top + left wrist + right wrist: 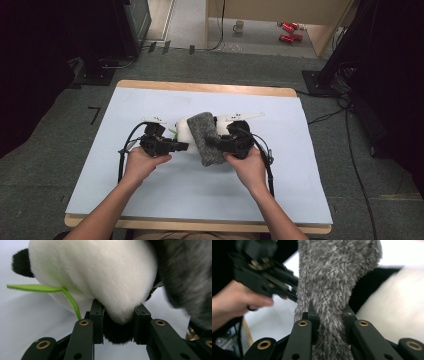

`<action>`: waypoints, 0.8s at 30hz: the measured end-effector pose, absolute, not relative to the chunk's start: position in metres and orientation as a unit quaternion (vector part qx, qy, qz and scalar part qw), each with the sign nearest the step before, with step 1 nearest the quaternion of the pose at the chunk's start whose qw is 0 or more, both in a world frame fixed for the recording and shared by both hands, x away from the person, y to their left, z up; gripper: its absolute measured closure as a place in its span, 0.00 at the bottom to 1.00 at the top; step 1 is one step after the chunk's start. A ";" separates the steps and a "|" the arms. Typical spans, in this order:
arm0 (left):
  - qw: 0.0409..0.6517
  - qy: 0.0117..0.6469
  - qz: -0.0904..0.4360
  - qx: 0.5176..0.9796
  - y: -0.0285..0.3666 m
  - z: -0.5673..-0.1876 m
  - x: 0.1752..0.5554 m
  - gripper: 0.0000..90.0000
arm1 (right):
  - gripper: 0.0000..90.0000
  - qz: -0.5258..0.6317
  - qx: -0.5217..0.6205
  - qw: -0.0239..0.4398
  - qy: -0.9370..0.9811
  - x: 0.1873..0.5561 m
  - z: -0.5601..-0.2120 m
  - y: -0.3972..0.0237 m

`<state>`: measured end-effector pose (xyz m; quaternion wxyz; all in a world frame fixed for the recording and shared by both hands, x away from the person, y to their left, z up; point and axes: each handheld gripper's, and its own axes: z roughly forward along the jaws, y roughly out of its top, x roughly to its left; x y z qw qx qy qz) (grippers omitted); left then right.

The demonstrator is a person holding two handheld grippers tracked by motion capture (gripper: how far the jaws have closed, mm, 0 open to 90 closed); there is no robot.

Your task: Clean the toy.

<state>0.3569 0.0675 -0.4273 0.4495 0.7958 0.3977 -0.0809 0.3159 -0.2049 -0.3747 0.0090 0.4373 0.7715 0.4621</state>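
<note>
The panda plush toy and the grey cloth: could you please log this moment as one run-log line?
left gripper: shut on panda plush toy | right gripper: shut on grey fuzzy cloth | cloth draped over toy | white table cover

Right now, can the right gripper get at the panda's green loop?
Probably not. The right gripper is shut on the grey fuzzy cloth, and the green loop sits on the far side of the plush panda, beside the left gripper.

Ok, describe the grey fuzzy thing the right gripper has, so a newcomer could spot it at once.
Start at the pale sheet covering the table; near its middle the two grippers meet at a plush panda. Draped over the panda is the grey fuzzy cloth, pinched by the right gripper. Its shaggy grey pile sets it apart from the panda's smooth black-and-white fur.
</note>
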 end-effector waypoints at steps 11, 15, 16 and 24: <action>0.461 0.366 -0.011 0.808 0.061 -0.441 0.359 0.54 | 0.86 0.434 0.459 0.043 0.774 0.336 -0.393 -0.213; 0.476 0.355 -0.004 0.804 0.071 -0.441 0.359 0.52 | 0.86 0.435 0.460 0.052 0.773 0.341 -0.391 -0.217; 0.483 0.353 -0.001 0.801 0.073 -0.440 0.359 0.51 | 0.86 0.435 0.462 0.053 0.771 0.342 -0.391 -0.218; 0.510 0.330 0.035 0.793 0.095 -0.444 0.366 0.41 | 0.86 0.439 0.460 0.059 0.769 0.349 -0.391 -0.220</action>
